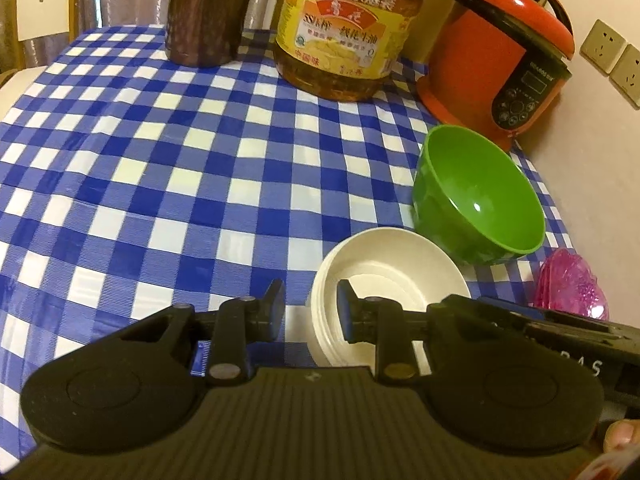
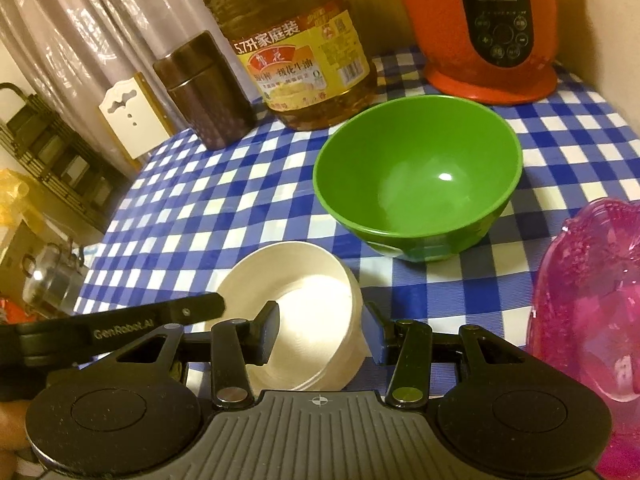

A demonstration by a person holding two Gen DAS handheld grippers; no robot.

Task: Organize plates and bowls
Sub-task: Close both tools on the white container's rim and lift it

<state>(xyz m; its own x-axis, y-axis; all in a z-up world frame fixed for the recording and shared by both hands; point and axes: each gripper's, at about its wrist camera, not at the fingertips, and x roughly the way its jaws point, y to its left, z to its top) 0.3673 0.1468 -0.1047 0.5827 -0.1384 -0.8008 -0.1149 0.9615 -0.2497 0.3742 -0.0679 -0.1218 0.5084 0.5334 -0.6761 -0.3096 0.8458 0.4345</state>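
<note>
On the checked tabletop (image 2: 192,200) both grippers straddle the white bowl's (image 2: 304,304) rim, released: the left gripper (image 1: 310,312) has its wall between spread fingers, as does the right gripper (image 2: 322,332). The green bowl (image 2: 416,180) sits at 1 o'clock from it, the pink plate (image 2: 592,320) at 3 o'clock.

At the tablecloth's (image 1: 160,160) far edge I see an oil jug (image 1: 344,28) and brown canister (image 1: 204,12). A red cooker (image 1: 500,64) fills the far right corner.
</note>
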